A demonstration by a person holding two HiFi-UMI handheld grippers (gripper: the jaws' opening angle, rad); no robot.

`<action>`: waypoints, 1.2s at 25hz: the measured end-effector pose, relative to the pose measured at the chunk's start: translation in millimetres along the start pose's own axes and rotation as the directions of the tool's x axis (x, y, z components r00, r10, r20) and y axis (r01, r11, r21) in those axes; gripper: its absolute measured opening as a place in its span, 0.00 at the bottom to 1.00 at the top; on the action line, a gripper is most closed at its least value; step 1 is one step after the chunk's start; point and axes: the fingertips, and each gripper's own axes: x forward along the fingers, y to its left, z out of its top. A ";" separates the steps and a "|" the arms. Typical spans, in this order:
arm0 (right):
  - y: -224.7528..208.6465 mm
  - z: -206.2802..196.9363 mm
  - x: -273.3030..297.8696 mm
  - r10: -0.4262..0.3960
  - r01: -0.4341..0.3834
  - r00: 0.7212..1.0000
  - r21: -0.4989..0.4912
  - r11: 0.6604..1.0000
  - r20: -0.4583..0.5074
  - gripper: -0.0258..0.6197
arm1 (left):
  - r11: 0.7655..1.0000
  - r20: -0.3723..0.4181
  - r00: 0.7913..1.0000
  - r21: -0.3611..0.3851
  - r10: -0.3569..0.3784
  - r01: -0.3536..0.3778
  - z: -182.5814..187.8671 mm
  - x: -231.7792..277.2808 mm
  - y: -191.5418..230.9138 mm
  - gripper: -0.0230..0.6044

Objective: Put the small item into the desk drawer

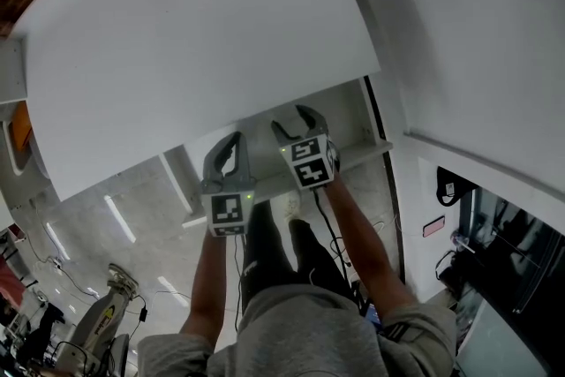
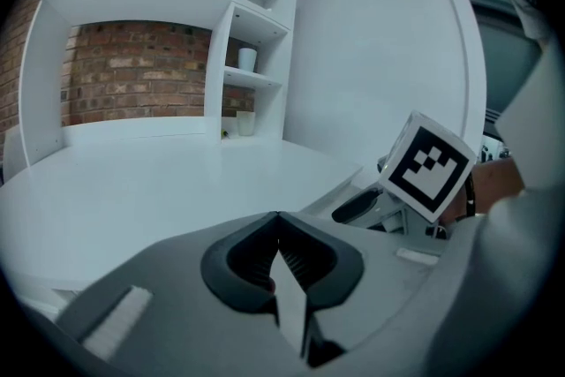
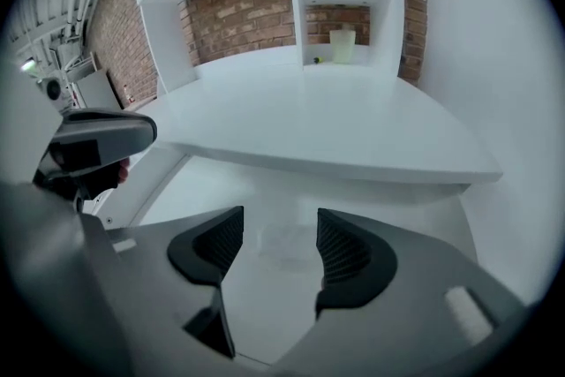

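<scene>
Drawer (image 3: 265,190) of the desk stands open under both pairs of fingers, white inside. Left gripper (image 2: 279,225) has its fingers together at the tips, and I see nothing pressed between them. Right gripper (image 3: 280,223), just beside it, has its fingers apart and empty. On the drawer floor beyond their gap lies a faint pale patch (image 3: 282,245), too dim to say whether it is the small item; I find the item nowhere else for certain. I think two risks exist. The grippers are close, so a careless turn may knock one against the other. Also the desk top (image 3: 335,119) edge hangs above and ahead of the right fingers, and a quick lift forward could strike it.
</scene>
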 end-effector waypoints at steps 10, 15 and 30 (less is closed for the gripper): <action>16.2 68.4 -85.4 -0.030 0.032 0.976 -0.006 0.999 0.218 0.35 | 0.999 0.066 0.998 0.028 0.021 -0.023 53.1 -35.1 1.4 0.06; 26.1 110.5 -133.0 -0.042 0.053 0.940 -0.023 0.998 0.338 0.31 | 0.999 0.117 0.992 0.015 0.040 -0.042 91.1 -58.7 6.4 0.06; 70.8 153.7 -274.1 -0.016 0.105 0.813 -0.119 0.987 0.583 0.16 | 0.989 0.294 0.950 0.069 0.105 -0.130 188.7 -161.4 -16.1 0.06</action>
